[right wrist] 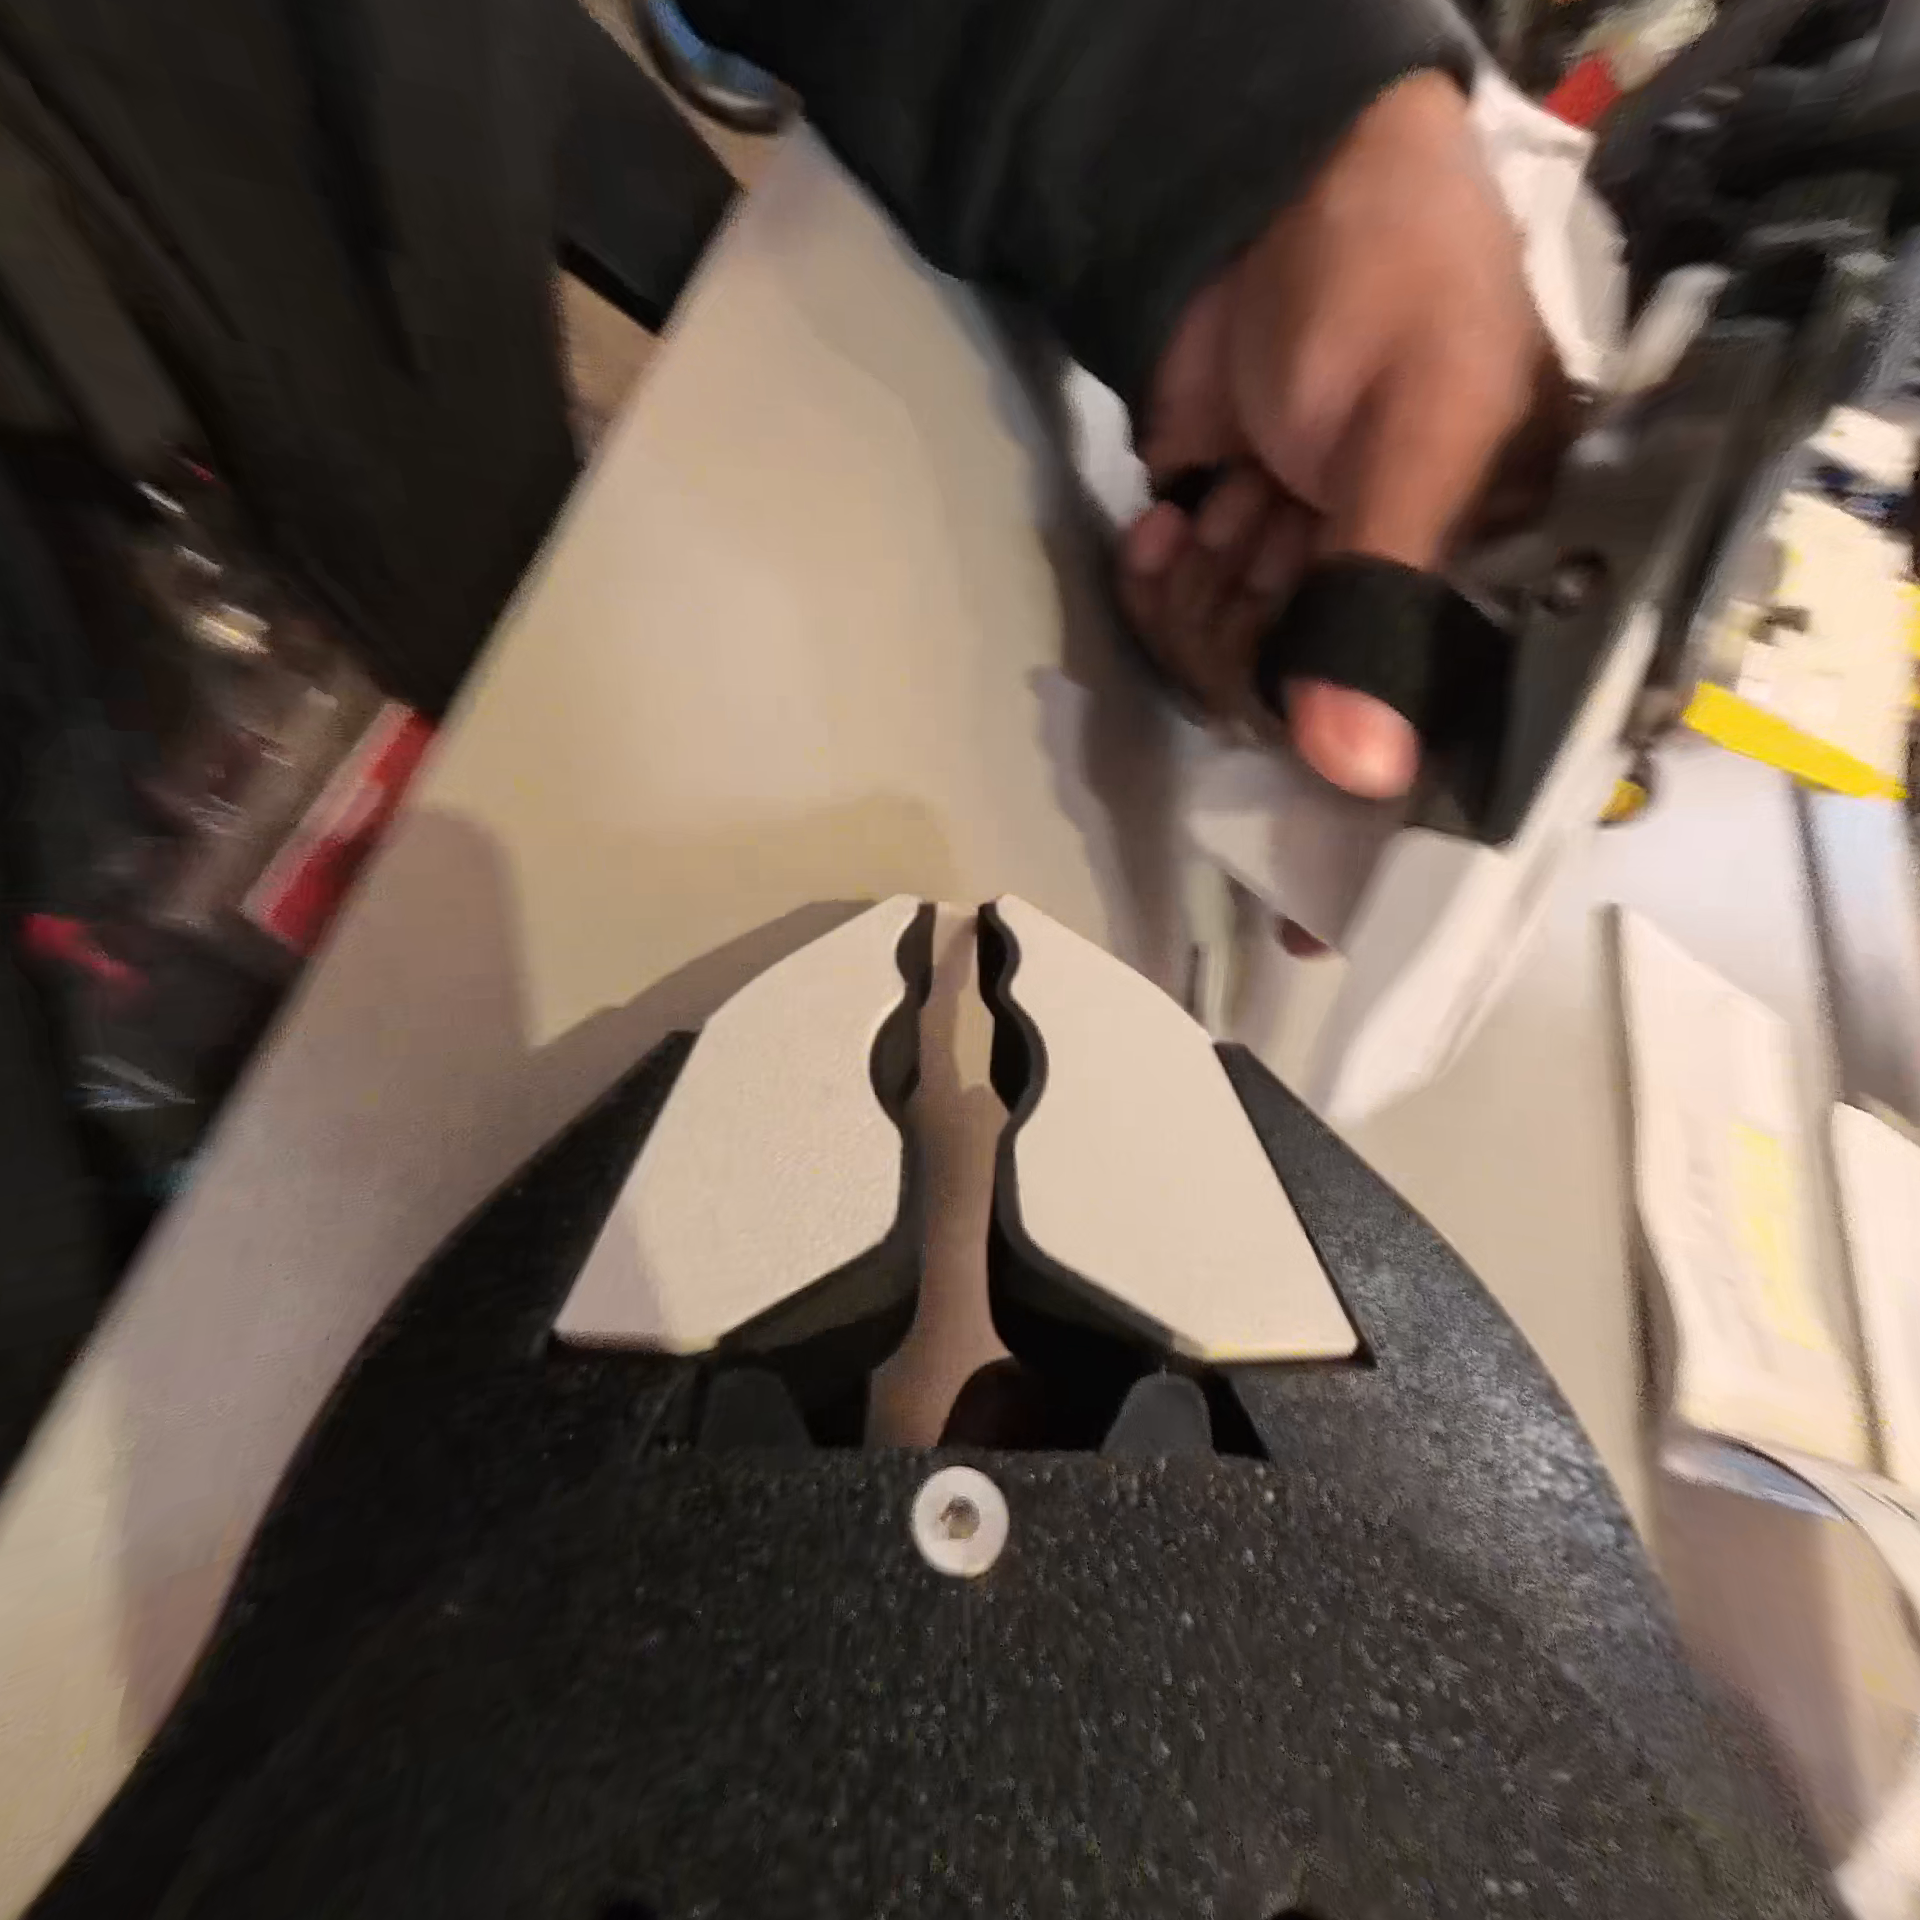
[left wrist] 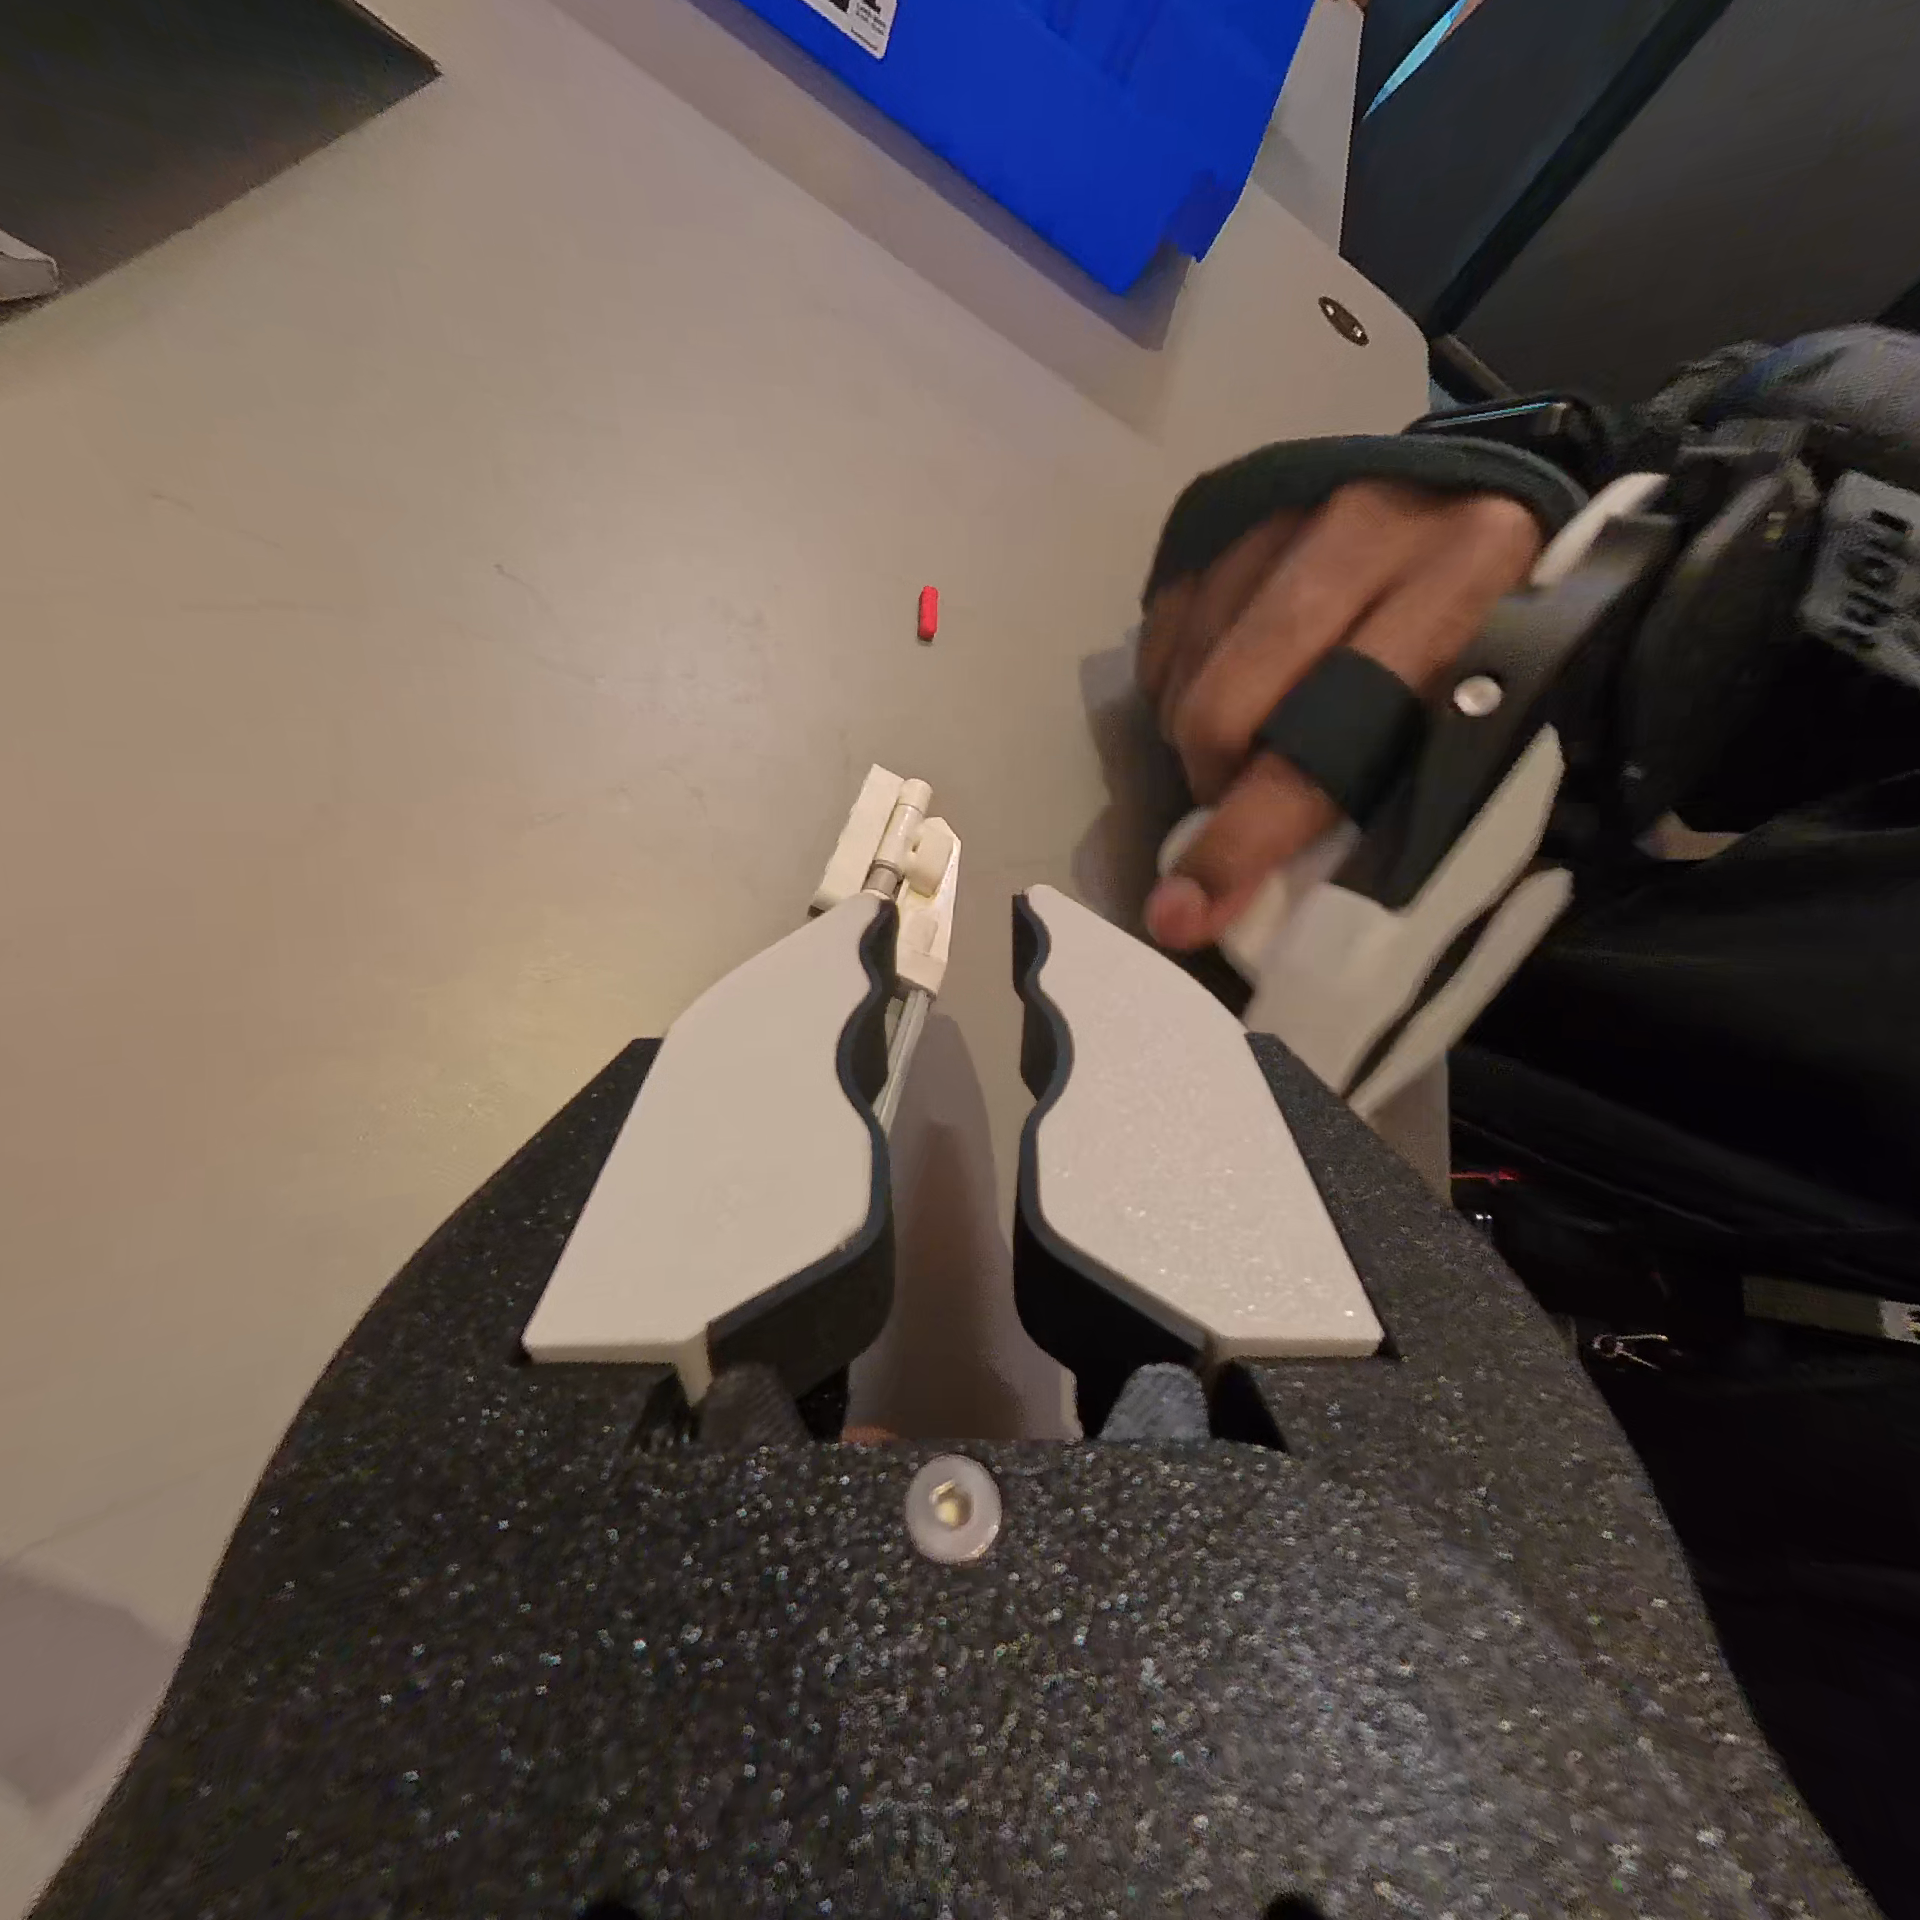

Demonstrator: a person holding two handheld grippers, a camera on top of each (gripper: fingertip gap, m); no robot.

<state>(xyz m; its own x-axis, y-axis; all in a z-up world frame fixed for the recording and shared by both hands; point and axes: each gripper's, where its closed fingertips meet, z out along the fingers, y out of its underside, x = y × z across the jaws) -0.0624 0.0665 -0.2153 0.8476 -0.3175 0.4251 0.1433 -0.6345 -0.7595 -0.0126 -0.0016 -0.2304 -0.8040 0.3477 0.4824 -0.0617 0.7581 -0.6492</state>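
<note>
Two tools over a grey tabletop [left wrist: 416, 727]

The left tool [left wrist: 951, 914] is spread; a small white latch [left wrist: 904, 862] lies against its left finger, unpinched. The right tool [right wrist: 956, 920] is nearly pressed together, bare. A red bit [left wrist: 928, 613] and blue bin [left wrist: 1039, 125] lie beyond, well apart.

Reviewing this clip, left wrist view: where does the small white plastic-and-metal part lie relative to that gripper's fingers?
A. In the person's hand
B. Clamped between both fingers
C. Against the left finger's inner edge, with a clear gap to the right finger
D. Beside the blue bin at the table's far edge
C: the white part sits along the left finger, while bare table shows between it and the right finger.
</note>
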